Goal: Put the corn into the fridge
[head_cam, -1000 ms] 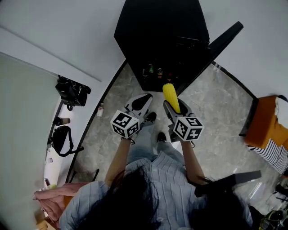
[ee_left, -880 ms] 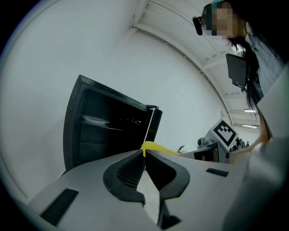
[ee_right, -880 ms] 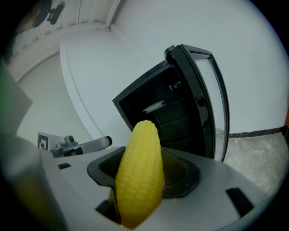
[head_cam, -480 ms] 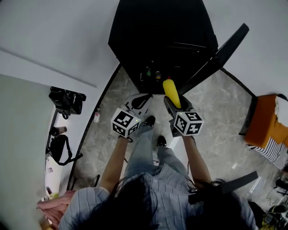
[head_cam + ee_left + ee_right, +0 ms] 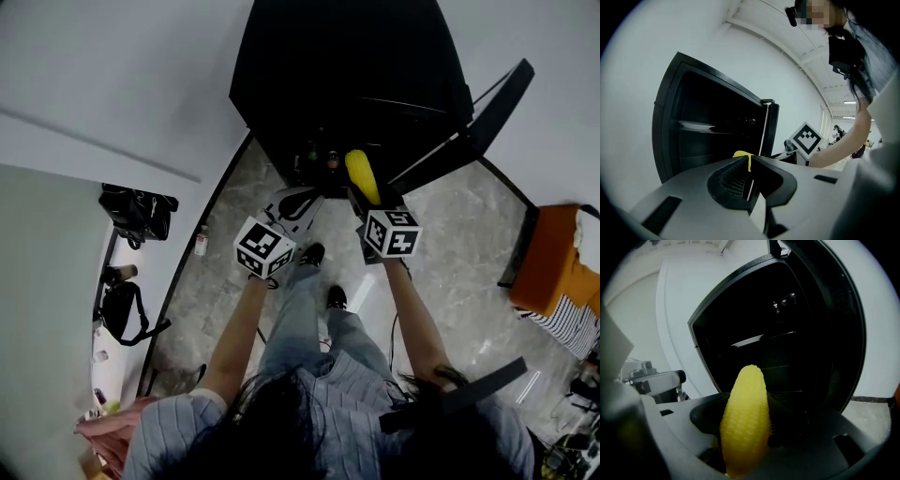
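Note:
The yellow corn (image 5: 361, 176) stands lengthwise in my right gripper (image 5: 364, 194), which is shut on it; its tip reaches the open front of the black fridge (image 5: 347, 66). In the right gripper view the corn (image 5: 745, 418) fills the jaws and points at the dark shelves (image 5: 773, 338). The fridge door (image 5: 469, 127) hangs open to the right. My left gripper (image 5: 293, 201) hovers beside it on the left, shut with nothing held. In the left gripper view a bit of the corn (image 5: 740, 154) shows past the closed jaws.
A white plate (image 5: 696, 125) lies on a fridge shelf, and small bottles (image 5: 319, 155) stand at the fridge bottom. Black bags (image 5: 141, 211) and a bottle (image 5: 201, 241) sit by the left wall. An orange seat (image 5: 553, 262) is at the right.
The person has stepped closer to the fridge. Both grippers moved forward, and the corn's tip has gone from over the floor to the fridge opening.

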Tool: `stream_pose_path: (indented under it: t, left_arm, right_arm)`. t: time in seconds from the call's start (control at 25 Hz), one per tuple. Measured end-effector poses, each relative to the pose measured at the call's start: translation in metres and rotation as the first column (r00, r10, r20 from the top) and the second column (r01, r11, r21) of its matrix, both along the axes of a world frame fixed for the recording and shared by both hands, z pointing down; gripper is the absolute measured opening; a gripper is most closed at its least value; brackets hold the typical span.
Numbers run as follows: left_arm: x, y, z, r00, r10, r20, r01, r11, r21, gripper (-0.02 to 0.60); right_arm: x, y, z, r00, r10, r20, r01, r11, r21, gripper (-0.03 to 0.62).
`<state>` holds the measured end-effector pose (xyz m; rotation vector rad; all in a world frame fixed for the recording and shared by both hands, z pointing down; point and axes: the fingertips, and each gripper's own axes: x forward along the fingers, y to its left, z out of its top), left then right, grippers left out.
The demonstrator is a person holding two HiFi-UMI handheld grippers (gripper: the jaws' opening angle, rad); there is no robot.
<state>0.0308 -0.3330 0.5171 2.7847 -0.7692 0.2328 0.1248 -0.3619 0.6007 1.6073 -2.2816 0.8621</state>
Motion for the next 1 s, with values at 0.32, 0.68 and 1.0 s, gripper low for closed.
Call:
stream_pose_path:
  t: [0.32, 0.68, 1.0]
  left_arm:
    - [-0.002, -0.019, 0.005, 1.000, -0.002, 0.010, 0.002, 1.000, -0.004, 0.009]
    - [0.005, -0.040, 0.006, 1.000, 0.015, -0.002, -0.015, 1.000, 0.009, 0.009]
    - [0.011, -0.044, 0.025, 0.999, 0.039, 0.016, -0.039, 0.999, 0.017, 0.008]
  right_arm:
    - [0.000, -0.044, 0.034, 1.000, 0.015, -0.016, -0.016, 0.999, -0.046, 0.245]
    - [0.001, -0.085, 0.074, 0.995, 0.014, -0.098, -0.023, 0.995, -0.096, 0.245]
    - [0.016, -0.119, 0.091, 0.985, 0.016, -0.173, -0.035, 0.994, -0.102, 0.245]
